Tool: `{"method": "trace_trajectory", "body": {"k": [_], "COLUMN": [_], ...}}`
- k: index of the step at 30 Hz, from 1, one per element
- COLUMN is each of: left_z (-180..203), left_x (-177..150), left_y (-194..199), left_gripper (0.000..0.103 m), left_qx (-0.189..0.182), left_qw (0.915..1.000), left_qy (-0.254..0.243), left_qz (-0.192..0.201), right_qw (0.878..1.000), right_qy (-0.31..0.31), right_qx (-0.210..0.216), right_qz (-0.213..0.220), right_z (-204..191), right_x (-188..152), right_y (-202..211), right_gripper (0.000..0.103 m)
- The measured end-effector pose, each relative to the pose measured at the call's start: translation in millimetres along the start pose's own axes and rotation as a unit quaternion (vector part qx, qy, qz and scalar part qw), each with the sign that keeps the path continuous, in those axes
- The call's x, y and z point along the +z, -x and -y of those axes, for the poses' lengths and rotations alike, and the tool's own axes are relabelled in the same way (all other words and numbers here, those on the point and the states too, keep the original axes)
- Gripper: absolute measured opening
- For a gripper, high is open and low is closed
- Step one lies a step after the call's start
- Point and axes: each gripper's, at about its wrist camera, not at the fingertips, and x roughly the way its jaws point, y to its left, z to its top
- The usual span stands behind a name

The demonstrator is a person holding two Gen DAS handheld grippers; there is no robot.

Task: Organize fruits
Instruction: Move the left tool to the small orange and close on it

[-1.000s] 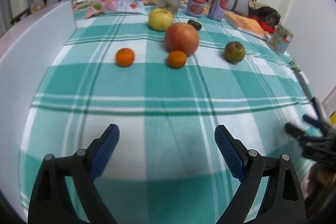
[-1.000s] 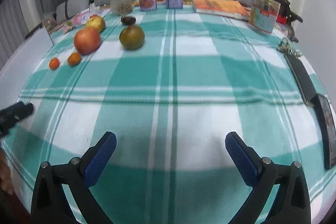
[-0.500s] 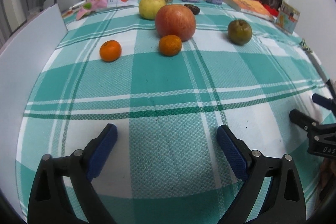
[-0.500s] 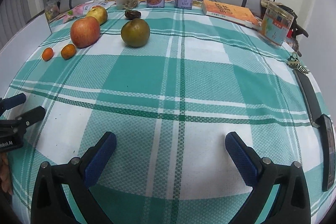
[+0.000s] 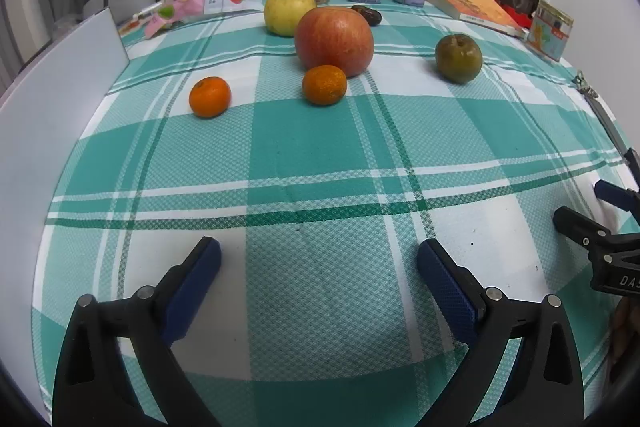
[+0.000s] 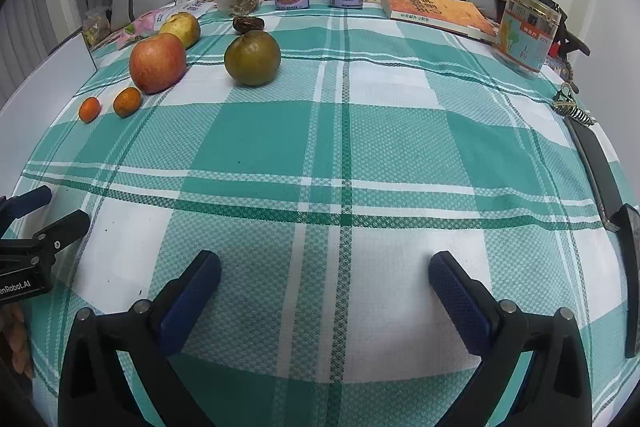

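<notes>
Your left gripper (image 5: 319,259) and right gripper (image 6: 325,271) both hover with fingers spread apart, holding nothing, over the near edge of the checked tablecloth (image 5: 320,155). Toward its far left corner sit two tangerines (image 5: 210,96), the red apple (image 5: 334,41) and yellow apple (image 5: 289,11); the green-brown fruit (image 6: 252,57) lies right of them.

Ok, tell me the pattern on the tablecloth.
The tablecloth is a teal-green and white plaid with thin dark green stripes, clearest in the right wrist view.
</notes>
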Motion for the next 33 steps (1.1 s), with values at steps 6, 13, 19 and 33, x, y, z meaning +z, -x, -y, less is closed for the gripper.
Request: {"method": "trace_trajectory", "body": {"k": [6,13,19,33], "left_z": [0.4,0.7,0.5,-1.2], "left_x": [-0.1,-0.1,0.0,0.1], "left_y": [0.1,0.2,0.3,0.8], "left_gripper": [0.1,0.1,0.1,0.099], "left_qx": [0.0,0.0,0.0,-0.005], "left_qw": [1.0,1.0,1.0,1.0], "left_qy": [0.0,0.0,0.0,0.004], "left_qz": [0.0,0.0,0.0,0.0], "right_qw": [1.0,1.0,1.0,1.0], "right_qy": [0.0,-0.001,-0.001,-0.001], "right_qx": [0.0,0.001,0.001,0.001], "right_qz": [0.0,0.0,0.0,0.0], "right_z": [0.1,0.1,-0.1,0.3], "right_x": [0.2,0.3,0.3,0.6], "right_y": [0.0,-0.1,-0.1,-0.3], "right_gripper": [0.103,0.103,0.103,0.103]}}
